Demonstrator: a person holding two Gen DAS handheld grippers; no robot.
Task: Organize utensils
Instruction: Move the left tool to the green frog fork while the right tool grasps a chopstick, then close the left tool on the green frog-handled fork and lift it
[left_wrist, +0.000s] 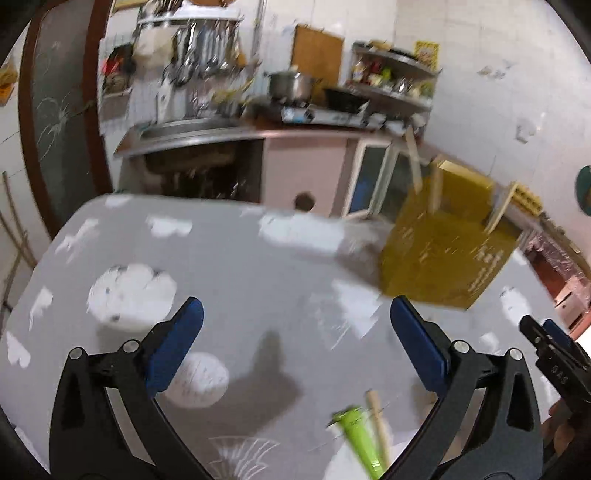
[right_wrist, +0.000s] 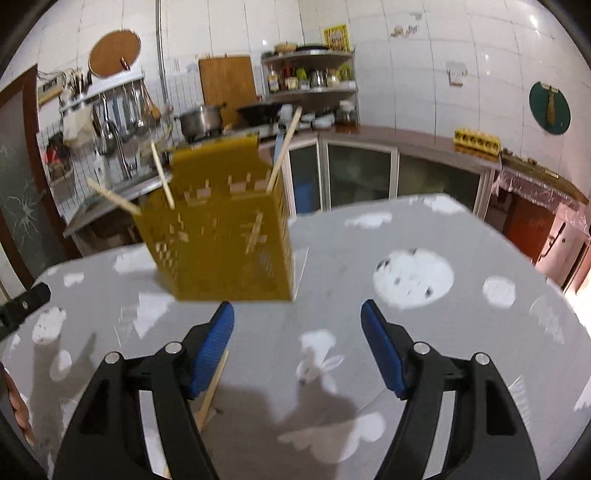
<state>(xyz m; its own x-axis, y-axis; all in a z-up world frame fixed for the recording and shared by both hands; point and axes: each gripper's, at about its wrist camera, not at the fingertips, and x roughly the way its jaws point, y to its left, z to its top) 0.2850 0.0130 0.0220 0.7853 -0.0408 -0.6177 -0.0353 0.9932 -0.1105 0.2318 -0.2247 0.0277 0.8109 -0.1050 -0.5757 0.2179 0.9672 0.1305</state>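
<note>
Utensils: a green-handled utensil (left_wrist: 356, 439) and a wooden stick (left_wrist: 378, 424) lie at the near edge of the table (left_wrist: 236, 258); more sticks stand in the yellow holder (right_wrist: 221, 236) toward the far edge
Left gripper (left_wrist: 295, 332): jaws spread wide, nothing held
Right gripper (right_wrist: 297, 332): jaws partly open, nothing between them; a stick (right_wrist: 212, 387) lies just under its left finger
Step judged: reaching for a loose utensil
Done well: the handle is straddled crosswise, squeezed near mid-length, then dropped upright into the holder
</note>
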